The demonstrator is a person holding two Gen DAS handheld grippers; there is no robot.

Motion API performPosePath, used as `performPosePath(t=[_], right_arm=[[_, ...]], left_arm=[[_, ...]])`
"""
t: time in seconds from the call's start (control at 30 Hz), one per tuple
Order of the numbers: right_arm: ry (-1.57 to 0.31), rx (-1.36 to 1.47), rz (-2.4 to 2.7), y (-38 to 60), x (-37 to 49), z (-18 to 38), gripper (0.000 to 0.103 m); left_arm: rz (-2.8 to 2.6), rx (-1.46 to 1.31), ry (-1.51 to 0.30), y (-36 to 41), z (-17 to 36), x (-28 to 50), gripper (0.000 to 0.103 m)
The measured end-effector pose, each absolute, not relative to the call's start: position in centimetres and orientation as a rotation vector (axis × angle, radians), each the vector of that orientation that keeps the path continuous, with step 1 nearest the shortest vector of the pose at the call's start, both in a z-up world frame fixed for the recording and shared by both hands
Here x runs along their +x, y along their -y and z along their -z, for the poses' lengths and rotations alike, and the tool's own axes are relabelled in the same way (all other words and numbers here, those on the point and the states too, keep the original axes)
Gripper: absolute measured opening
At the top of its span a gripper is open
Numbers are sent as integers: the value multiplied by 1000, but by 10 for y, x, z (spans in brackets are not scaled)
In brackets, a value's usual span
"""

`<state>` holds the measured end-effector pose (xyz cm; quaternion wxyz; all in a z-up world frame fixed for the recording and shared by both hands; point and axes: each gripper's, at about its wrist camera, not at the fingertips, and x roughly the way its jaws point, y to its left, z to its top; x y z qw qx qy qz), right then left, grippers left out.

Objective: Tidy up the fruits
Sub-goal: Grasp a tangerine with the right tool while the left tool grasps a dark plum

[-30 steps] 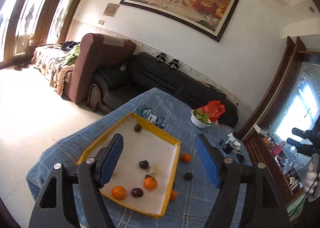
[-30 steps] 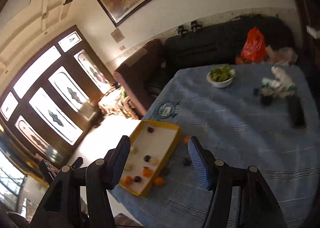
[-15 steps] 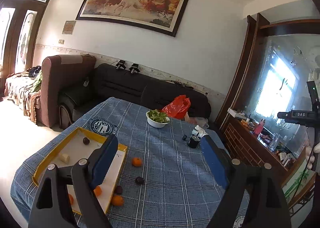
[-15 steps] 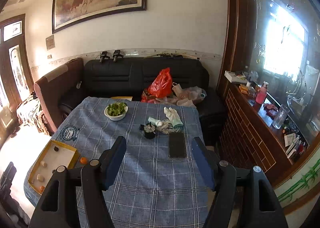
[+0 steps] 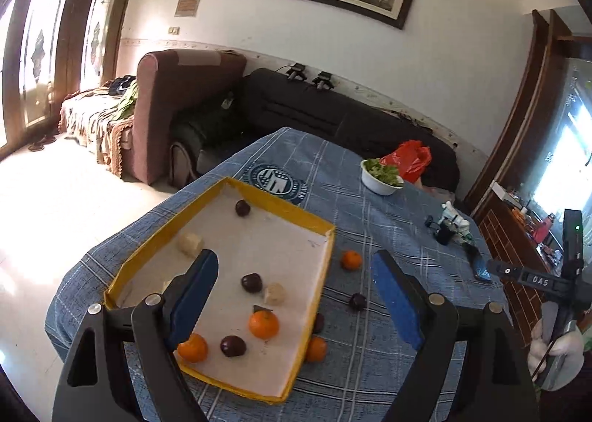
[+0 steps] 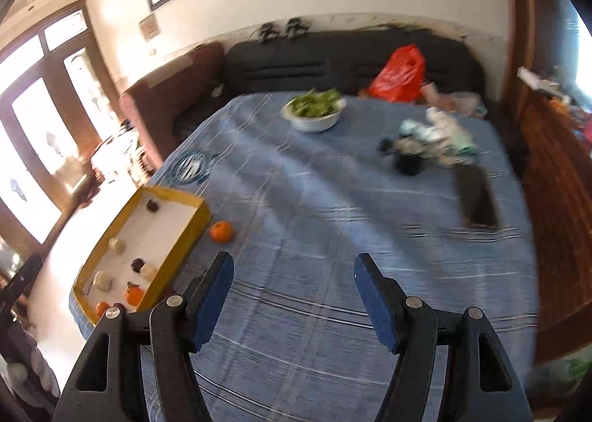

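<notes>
A yellow-rimmed tray point(image 5: 281, 206) with a white floor lies on the blue checked tablecloth point(image 5: 388, 311). In it are two oranges point(image 5: 263, 324), dark plums point(image 5: 252, 282) and pale fruit pieces point(image 5: 189, 243). On the cloth beside the tray lie an orange point(image 5: 350, 260), a plum point(image 5: 357, 301) and another orange point(image 5: 316, 348) by the tray's wall. My left gripper point(image 5: 296, 296) is open and empty above the tray's near right part. My right gripper point(image 6: 294, 296) is open and empty above bare cloth, right of the tray point(image 6: 177, 233) and the loose orange point(image 6: 221, 231).
A white bowl of greens point(image 5: 382, 175) stands at the table's far side. A dark cup with white gloves point(image 5: 449, 226) and a black phone point(image 6: 477, 200) lie at the right. A black sofa point(image 5: 333, 111), a brown armchair point(image 5: 166, 104) and a red bag point(image 5: 410, 159) are behind.
Both cameras swung right, away from the tray, then back left and down toward it. Both grippers stayed open and empty. The right view is blurred by motion.
</notes>
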<state>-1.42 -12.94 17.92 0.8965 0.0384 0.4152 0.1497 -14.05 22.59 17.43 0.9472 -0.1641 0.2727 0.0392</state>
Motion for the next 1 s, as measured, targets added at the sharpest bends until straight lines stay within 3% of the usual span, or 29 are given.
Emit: performPosePath(t=[0.3,0.67,0.7,0.73,0.77,1.0], right_arm=[[-975,68,-425,20,67,-76,73],[-1077,110,-435,-27,125,-28,73],[-1080,98,-436,-29,124,-26,71],[-1079,89,-437,-31,123,-23,60],[-1081,81,-435,-31,123,-22,41],[-1024,102,-422,2,97,-32,41]], left_arm=[[-107,-316,-611,-253,-140,-123,84],[-74,-322,-653,-252,-122,-102,84],[-69,-317,-656,-250,-121,-100,84],[-65,-311,-659,-247,-121,-98,84],[-59,-305,-662,-243,-120,-97,84],[76,-207,-708,-191,-115,-79,84]])
